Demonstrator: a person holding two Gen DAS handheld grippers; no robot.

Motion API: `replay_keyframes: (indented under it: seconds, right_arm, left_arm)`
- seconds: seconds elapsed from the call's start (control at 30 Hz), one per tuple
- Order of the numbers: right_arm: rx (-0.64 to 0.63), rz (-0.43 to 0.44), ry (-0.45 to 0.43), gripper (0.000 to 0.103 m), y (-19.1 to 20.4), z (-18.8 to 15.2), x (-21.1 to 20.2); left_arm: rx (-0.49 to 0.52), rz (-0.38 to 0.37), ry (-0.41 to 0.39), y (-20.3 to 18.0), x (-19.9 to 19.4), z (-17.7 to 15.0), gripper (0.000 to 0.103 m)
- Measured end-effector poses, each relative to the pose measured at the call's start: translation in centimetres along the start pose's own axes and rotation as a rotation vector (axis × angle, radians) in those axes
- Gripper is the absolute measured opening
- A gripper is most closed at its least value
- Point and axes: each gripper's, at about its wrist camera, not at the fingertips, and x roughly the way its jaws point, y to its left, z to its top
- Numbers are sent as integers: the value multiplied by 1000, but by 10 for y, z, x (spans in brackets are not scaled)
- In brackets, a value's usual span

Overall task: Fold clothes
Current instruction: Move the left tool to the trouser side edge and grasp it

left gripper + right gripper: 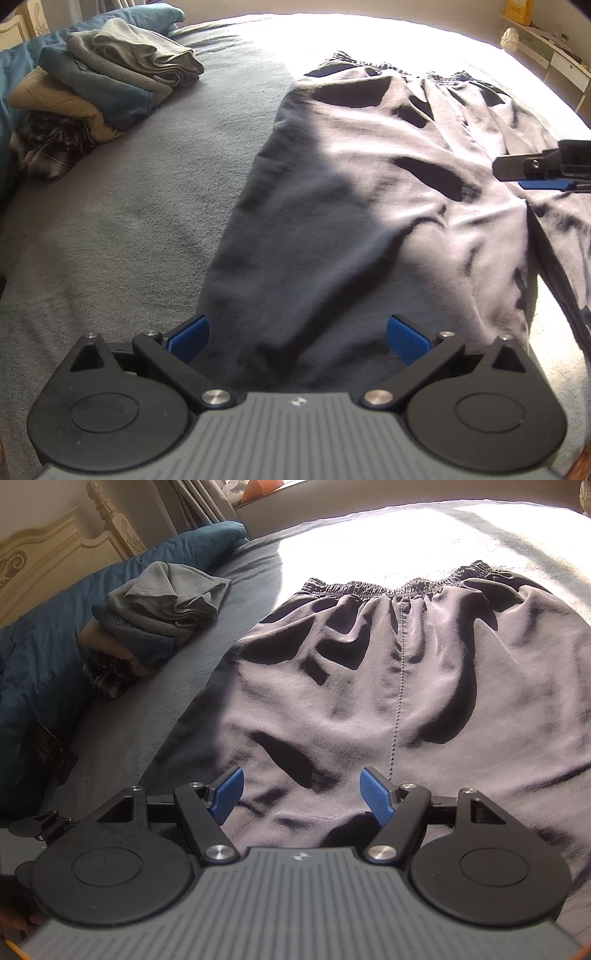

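My 2 grippers, left and right, each hold 2 ribbed blue pads apart, gripping nothing. Under them 1 pair of soft, wrinkled grey shorts lies flat on the napped grey blanket, elastic waistband farthest. Beyond, 1 stack of perhaps 5 folded garments.

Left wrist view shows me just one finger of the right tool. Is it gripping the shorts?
Observer: No. The right tool is open, its pads apart above the shorts, with nothing pinched.
Operator: Where on the shorts is it aimed?
Observer: Just left of the stitched centre seam, which runs down from the waistband toward the tool's right finger.
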Motion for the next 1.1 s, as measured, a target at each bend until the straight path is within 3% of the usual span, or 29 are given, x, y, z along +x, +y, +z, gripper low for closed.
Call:
replay_keyframes:
  seconds: [0.57,1.1]
  right_arm:
    - [-170,132,134,69,59,-32,21]
    - [-246,112,185,69,75,-46,36]
  left_arm:
    - [-38,88,56,34,23,8,99]
    - [22,115,81,26,30,0,99]
